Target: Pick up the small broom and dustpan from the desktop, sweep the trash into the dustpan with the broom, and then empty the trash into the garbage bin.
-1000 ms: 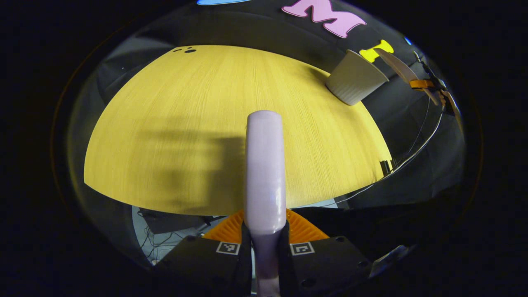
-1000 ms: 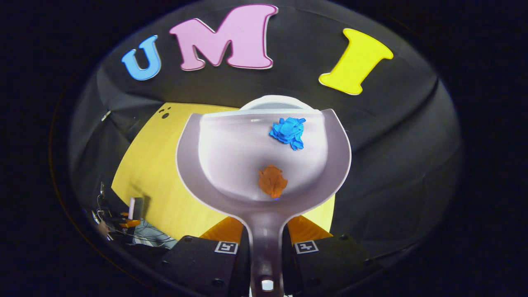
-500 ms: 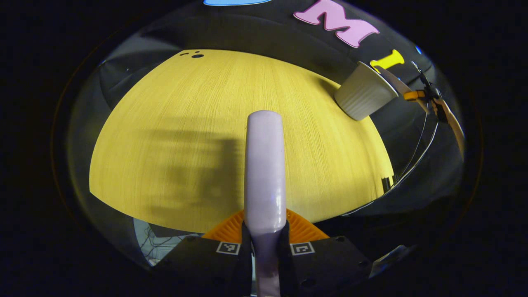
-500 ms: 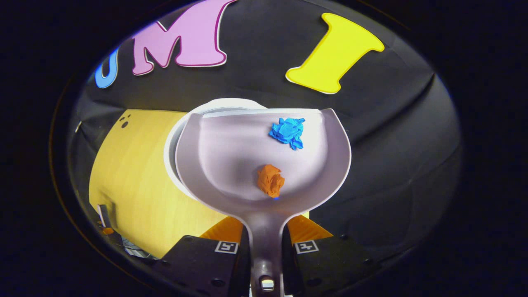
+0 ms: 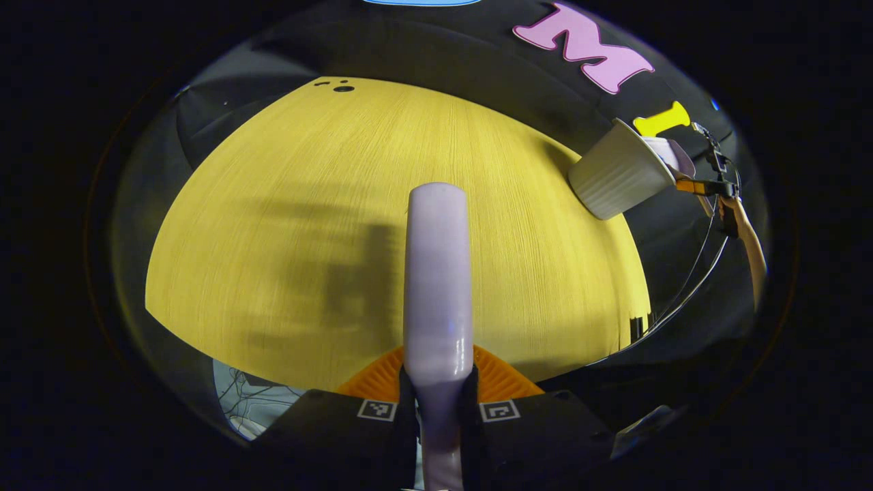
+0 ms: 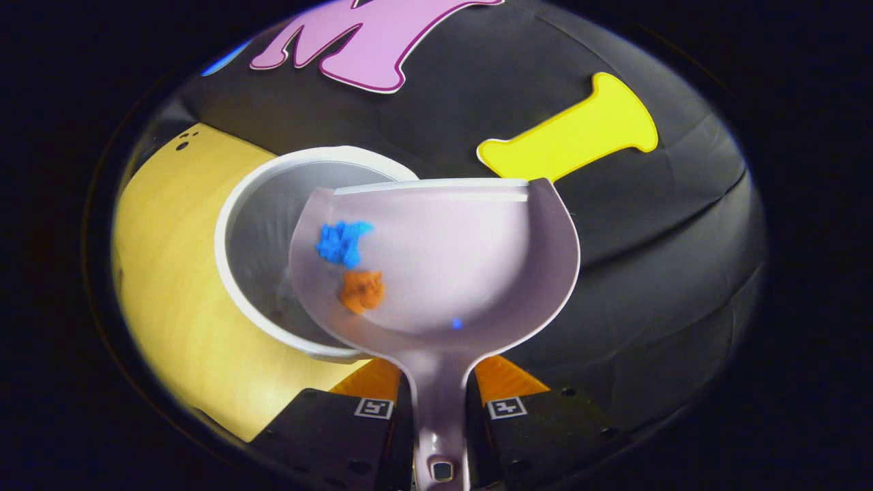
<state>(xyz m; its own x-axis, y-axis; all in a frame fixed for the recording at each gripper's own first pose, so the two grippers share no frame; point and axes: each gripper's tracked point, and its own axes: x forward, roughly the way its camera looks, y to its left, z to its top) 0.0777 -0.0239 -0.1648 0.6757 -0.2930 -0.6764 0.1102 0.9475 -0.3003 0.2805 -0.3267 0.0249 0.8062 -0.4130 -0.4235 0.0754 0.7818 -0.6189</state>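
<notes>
Your left gripper view looks down across the desktop [image 5: 286,225] from its near edge; your right gripper view sits close above the garbage bin [image 6: 252,204], which both views share.

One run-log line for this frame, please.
stage: emptying | right gripper: shut on dustpan, tilted over bin | blue scrap, orange scrap: in pan | left gripper: shut on broom

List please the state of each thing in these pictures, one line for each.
Dustpan: held by right gripper, tipped over the bin.
Blue scrap: in dustpan, near its edge.
Orange scrap: in dustpan.
Bin: upright, open.
Broom: held by left gripper.
</notes>
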